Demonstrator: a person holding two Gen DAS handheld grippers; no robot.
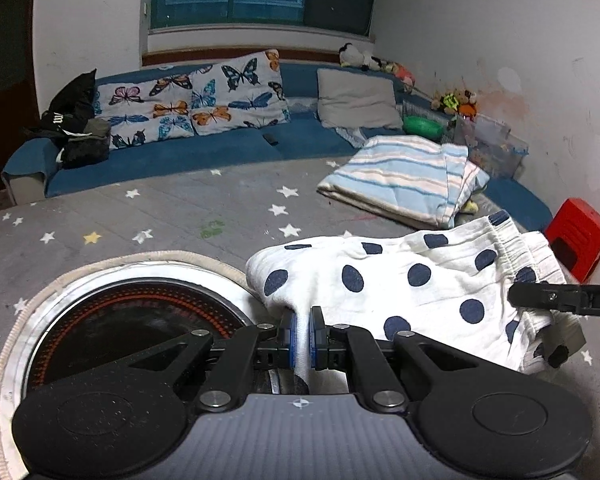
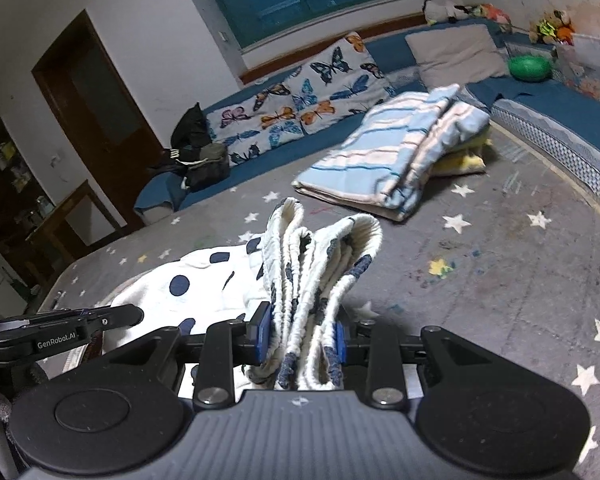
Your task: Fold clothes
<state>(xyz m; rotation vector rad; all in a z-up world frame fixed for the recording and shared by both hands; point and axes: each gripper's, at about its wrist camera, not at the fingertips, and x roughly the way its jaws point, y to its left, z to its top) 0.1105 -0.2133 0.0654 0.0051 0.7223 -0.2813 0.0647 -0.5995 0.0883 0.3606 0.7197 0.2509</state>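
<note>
White shorts with navy polka dots (image 1: 404, 280) lie across the grey star-patterned mat (image 1: 180, 208). My left gripper (image 1: 302, 334) is shut on a thin fold of the leg end, the cloth pinched between its blue pads. My right gripper (image 2: 302, 340) is shut on the bunched elastic waistband (image 2: 324, 248), which stands up in ribbed folds above its fingers. The rest of the shorts (image 2: 188, 284) spreads to the left in the right wrist view. The right gripper's finger (image 1: 560, 298) shows at the shorts' right edge in the left wrist view, and the left gripper's finger (image 2: 80, 322) shows low at the left.
A folded blue-and-white striped blanket (image 1: 404, 176) lies farther back on the mat. A round dark disc with a pale rim (image 1: 136, 320) sits at the left. A red box (image 1: 580, 232) stands at the right. Blue cushions with butterfly pillows (image 1: 192, 100) border the mat.
</note>
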